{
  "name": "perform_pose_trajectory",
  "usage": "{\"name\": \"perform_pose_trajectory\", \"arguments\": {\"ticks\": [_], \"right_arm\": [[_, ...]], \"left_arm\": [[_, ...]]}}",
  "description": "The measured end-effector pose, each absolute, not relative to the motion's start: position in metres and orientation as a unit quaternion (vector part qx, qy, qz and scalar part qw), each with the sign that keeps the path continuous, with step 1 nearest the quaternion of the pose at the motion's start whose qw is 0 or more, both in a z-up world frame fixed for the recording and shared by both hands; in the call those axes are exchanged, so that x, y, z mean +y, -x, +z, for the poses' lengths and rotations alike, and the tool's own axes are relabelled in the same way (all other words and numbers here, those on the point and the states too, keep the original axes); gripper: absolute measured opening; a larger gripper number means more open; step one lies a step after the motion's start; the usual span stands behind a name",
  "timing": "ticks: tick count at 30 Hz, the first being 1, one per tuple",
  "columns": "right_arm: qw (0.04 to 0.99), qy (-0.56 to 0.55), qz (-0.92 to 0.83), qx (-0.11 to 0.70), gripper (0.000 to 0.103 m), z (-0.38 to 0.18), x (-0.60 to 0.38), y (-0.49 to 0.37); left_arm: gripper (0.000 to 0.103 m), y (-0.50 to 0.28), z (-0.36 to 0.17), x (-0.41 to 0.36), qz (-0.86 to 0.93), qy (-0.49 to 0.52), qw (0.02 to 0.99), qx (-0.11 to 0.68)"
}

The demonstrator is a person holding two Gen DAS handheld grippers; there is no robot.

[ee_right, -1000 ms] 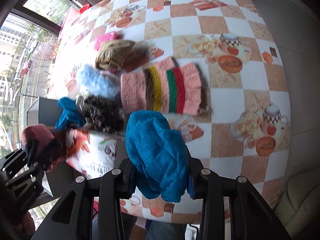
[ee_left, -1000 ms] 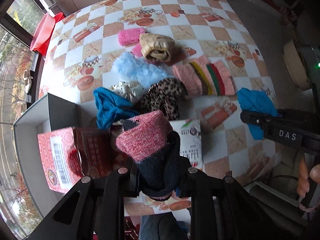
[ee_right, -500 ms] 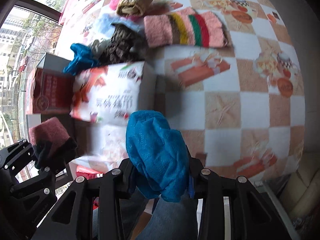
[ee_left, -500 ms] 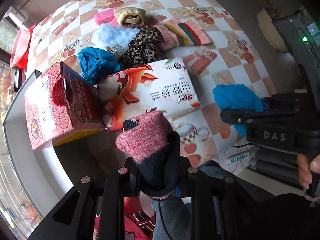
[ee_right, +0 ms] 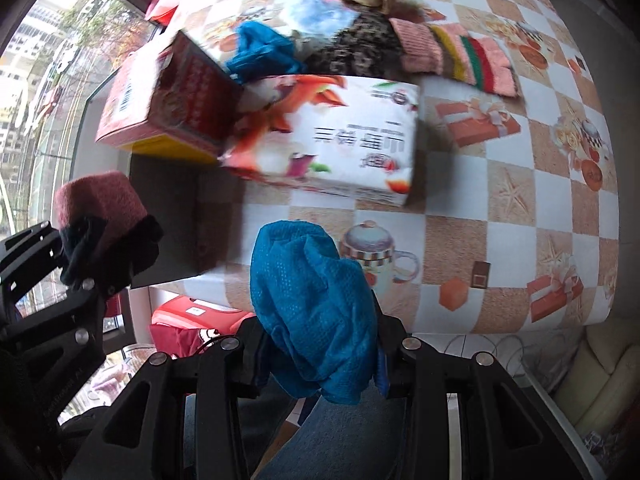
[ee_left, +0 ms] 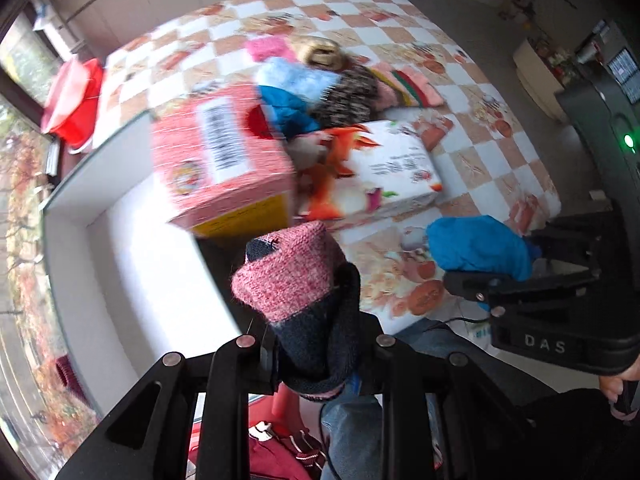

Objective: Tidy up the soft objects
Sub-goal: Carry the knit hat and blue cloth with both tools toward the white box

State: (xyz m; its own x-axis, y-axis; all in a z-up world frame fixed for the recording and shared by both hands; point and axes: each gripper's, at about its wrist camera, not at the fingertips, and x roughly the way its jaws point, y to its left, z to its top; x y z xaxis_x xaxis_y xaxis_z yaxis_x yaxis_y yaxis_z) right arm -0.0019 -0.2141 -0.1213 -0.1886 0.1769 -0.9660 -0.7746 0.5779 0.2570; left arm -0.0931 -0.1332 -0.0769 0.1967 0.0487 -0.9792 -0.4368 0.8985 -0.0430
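Note:
My left gripper point(ee_left: 316, 344) is shut on a pink and navy knitted sock point(ee_left: 292, 280), held above the table's near edge beside the red box. The same sock point(ee_right: 100, 208) shows at the left of the right wrist view. A crumpled blue cloth point(ee_right: 316, 312) is clamped in my right gripper point(ee_right: 320, 356), which is shut on it over the table's front edge; that cloth point(ee_left: 480, 246) also appears at the right of the left wrist view. Farther back lie more soft things: a second blue cloth point(ee_right: 260, 52), a leopard-print piece point(ee_right: 360, 48) and a pink striped knit point(ee_right: 460, 56).
A red carton point(ee_left: 220, 160) and a white printed package point(ee_right: 336, 140) sit on the checkered tablecloth point(ee_right: 520, 200). A grey-walled white box point(ee_left: 140, 240) stands at the table's left edge. A person's legs point(ee_right: 340, 440) are below the front edge, and a red basin point(ee_left: 72, 104) is at the far left.
Both grippers have drawn back from the pile toward the table's near edge, each keeping its cloth. The boxes and the pile now lie farther ahead in both views.

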Motion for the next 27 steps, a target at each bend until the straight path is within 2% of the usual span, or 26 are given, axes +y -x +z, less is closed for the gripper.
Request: {"name": "perform_pose_trajectory", "arguments": {"ticks": [15,27], "right_arm": [[0.574,0.320,0.497,0.567,0.040,-0.082,-0.135,0.080],[0.541,0.389,0.547,0.507,0.040,-0.068,-0.088,0.122]], "left_arm": [[0.026,0.175,-0.059,-0.067,0.296,0.208,0.746,0.559],[0.026,0.224,-0.073,-0.039,0.348,0.273,0.716,0.541]]}}
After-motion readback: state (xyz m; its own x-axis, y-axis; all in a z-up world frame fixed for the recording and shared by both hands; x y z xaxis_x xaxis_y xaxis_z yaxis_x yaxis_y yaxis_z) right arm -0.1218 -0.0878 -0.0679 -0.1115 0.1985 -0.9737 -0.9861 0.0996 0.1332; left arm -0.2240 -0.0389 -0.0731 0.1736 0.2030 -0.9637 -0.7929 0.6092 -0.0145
